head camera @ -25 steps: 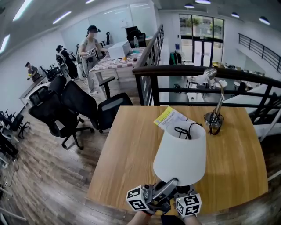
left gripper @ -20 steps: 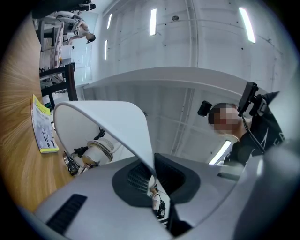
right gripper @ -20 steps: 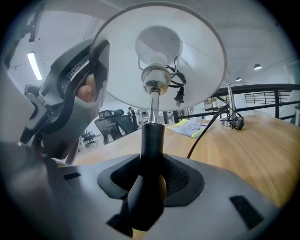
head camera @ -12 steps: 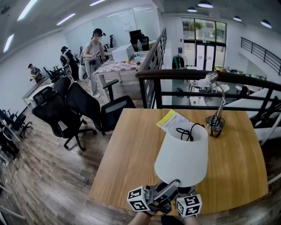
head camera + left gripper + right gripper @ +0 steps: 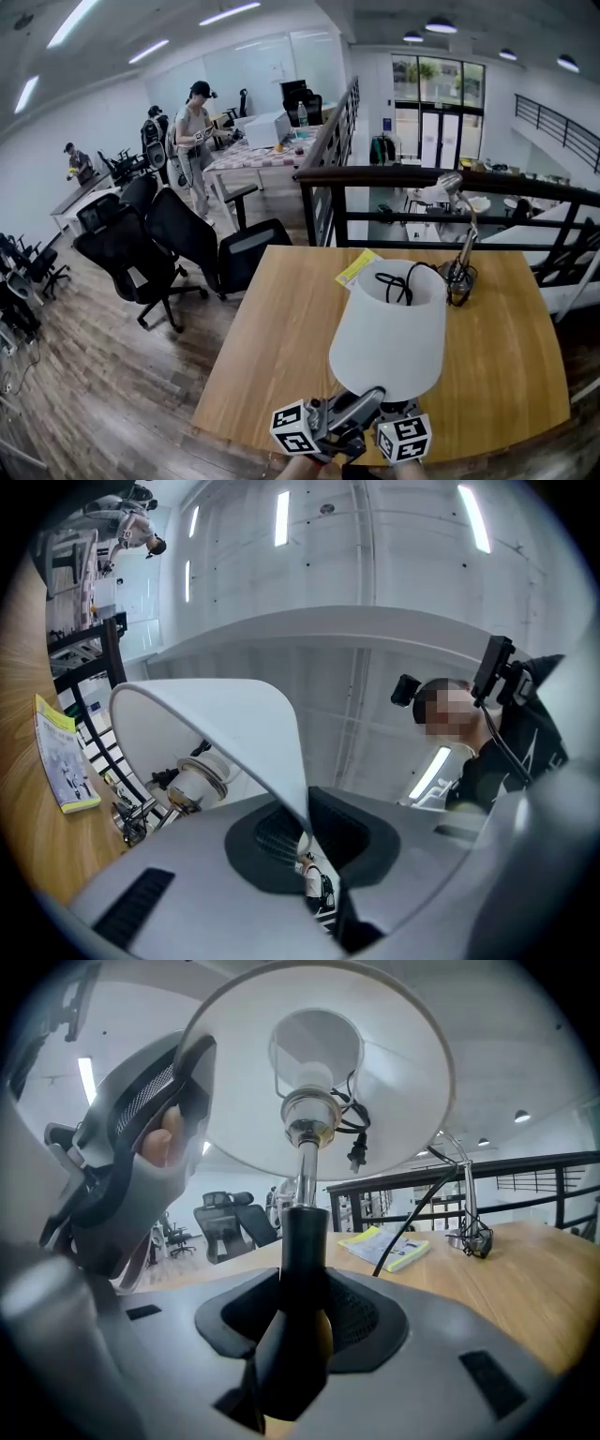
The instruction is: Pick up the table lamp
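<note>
The table lamp has a white shade (image 5: 389, 330) with its black cord (image 5: 401, 281) coiled in the top. It is held above the wooden table (image 5: 272, 347), near the front edge. My left gripper (image 5: 373, 394) is shut on the shade's lower rim (image 5: 281, 761), which runs down between its jaws. My right gripper (image 5: 300, 1314) is shut on the lamp's black stem (image 5: 302, 1251), below the chrome neck and bulb socket (image 5: 307, 1115). In the head view the right gripper (image 5: 396, 412) is mostly hidden under the shade. The lamp's foot is hidden.
A silver desk lamp (image 5: 459, 239) stands at the table's back right, a yellow booklet (image 5: 354, 269) lies behind the shade. A black railing (image 5: 422, 178) runs along the far edge. Office chairs (image 5: 187, 244) stand left of the table, with people further off.
Both grippers have risen a little with the lamp. The shade now sits higher in the head view and covers more of the yellow booklet.
</note>
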